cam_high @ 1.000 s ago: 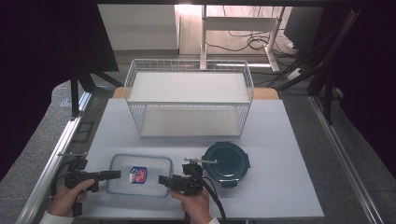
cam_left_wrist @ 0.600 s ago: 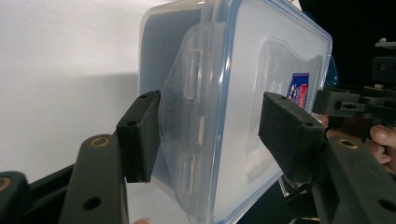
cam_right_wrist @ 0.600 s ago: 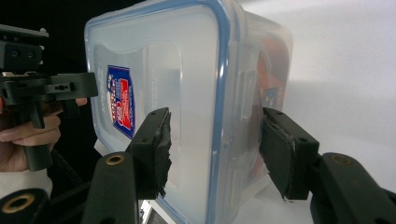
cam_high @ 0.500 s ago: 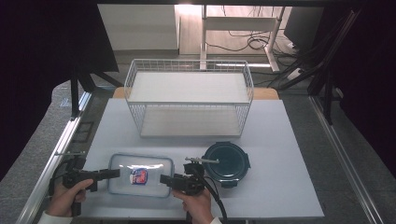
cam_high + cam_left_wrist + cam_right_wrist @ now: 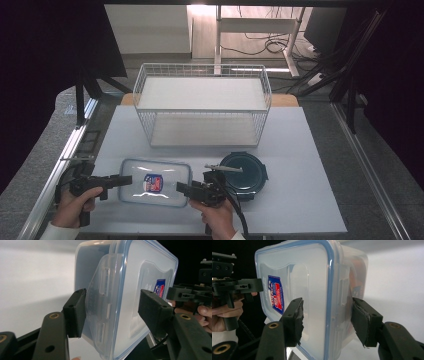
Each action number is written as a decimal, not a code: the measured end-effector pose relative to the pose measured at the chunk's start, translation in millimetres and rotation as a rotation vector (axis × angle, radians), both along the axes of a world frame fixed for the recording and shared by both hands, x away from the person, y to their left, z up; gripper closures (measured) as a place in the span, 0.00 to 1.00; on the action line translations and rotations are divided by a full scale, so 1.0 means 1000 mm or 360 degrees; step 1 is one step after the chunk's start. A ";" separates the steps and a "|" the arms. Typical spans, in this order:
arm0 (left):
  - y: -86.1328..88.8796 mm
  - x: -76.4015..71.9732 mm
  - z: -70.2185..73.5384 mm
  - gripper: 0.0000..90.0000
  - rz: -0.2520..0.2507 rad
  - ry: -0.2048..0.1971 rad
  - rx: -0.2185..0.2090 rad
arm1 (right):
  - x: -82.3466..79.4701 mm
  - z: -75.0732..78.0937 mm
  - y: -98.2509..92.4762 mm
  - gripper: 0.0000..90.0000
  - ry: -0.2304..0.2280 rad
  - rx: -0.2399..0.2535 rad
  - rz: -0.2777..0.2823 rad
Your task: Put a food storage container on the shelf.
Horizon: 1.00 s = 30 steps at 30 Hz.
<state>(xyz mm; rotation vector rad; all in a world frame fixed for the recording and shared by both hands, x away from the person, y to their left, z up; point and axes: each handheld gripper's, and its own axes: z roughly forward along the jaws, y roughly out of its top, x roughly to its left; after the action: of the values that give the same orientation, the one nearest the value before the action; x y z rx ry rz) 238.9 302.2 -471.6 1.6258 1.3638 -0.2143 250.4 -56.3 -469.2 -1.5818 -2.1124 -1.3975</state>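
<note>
A clear rectangular food box (image 5: 155,182) with a blue-edged lid and a blue and red label is held between my two grippers at the near left of the white table. My left gripper (image 5: 125,179) is shut on its left short end, with the pads pressing the lid and the underside of the box (image 5: 125,290) across the latch flap. At the opposite end my right gripper (image 5: 182,187) grips the box (image 5: 312,290) the same way. In the left gripper view its own jaws (image 5: 113,312) straddle the box edge; in the right gripper view its own jaws (image 5: 328,321) do likewise.
A white wire basket (image 5: 202,105) stands at the back middle of the table. A dark round lidded container (image 5: 245,172) sits just right of my right hand. A metal rail (image 5: 65,160) runs along the table's left edge.
Both grippers have risen a little together with the box between them, lifting it slightly off the table.
</note>
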 end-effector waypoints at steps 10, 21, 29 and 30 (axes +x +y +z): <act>-0.021 0.012 0.023 0.46 -0.0038 -0.0091 -0.0026 | 0.007 0.029 -0.021 0.50 -0.0113 -0.0028 -0.0010; -0.045 0.029 0.047 0.46 -0.0064 -0.0159 -0.0039 | 0.021 0.059 -0.046 0.50 -0.0212 -0.0063 -0.0013; -0.059 0.040 0.061 0.46 -0.0071 -0.0205 -0.0038 | 0.029 0.073 -0.059 0.50 -0.0256 -0.0065 -0.0022; -0.060 0.041 0.063 0.46 -0.0076 -0.0208 -0.0034 | 0.031 0.075 -0.061 0.50 -0.0261 -0.0064 -0.0022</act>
<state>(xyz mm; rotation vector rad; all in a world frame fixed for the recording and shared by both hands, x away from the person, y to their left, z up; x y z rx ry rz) 279.9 241.9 -408.8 1.6266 1.2210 -0.1476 281.1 -117.5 -394.0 -1.5479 -2.2378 -1.5478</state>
